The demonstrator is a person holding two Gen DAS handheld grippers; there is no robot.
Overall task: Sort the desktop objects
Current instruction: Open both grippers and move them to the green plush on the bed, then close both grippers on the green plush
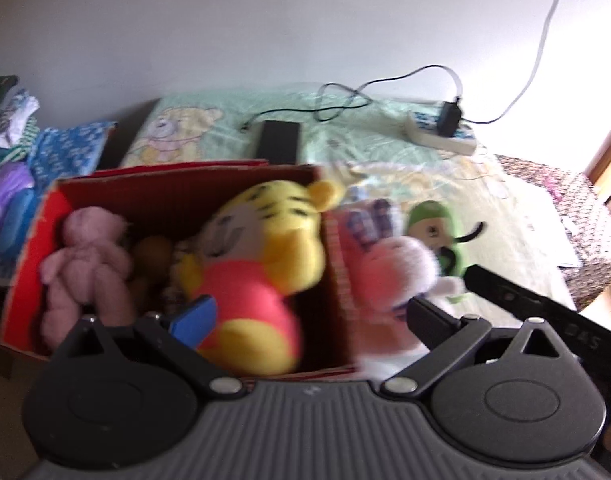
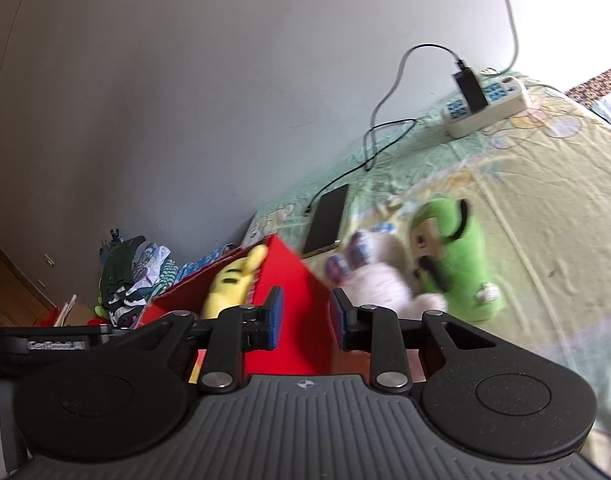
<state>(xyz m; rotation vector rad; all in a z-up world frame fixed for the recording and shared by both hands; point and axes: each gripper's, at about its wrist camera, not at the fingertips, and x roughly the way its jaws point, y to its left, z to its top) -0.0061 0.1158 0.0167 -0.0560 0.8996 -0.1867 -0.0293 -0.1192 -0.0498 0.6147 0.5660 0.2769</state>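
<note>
A red cardboard box stands on the bed and holds a pink teddy, a brown toy and a yellow tiger plush in a red shirt. My left gripper hangs open over the box's near edge, and the tiger lies between its wide-spread fingers. Just outside the box's right wall lie a white plush with blue striped ears and a green plush. My right gripper is open with a narrow gap, and the box's red wall shows between its blue pads.
On the green cartoon sheet lie a dark phone with its cable and a white power strip with a black charger. Folded clothes are piled at the left. A plain wall rises behind the bed.
</note>
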